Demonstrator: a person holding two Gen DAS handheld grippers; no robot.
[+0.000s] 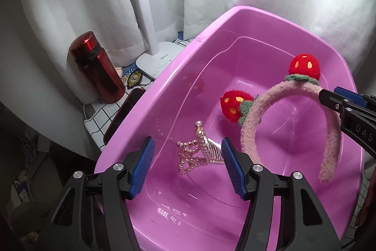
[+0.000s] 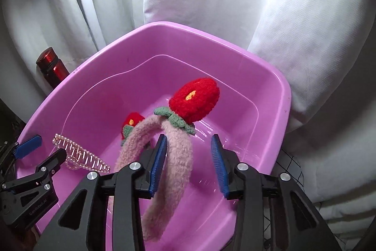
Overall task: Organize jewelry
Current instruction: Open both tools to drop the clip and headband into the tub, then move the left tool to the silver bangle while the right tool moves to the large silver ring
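We hang both spread, empty grippers, left gripper and right gripper, over the pink tub, where the strawberry headband and pearl tiara comb lie gathered for tidy storage.

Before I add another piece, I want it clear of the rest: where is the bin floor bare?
Bare floor lies along the far wall of the pink bin, beyond the strawberry headband, and at the near end below the pearl tiara comb. The middle is crowded: the headband stands across it, with the left tongs and right tongs open over it.
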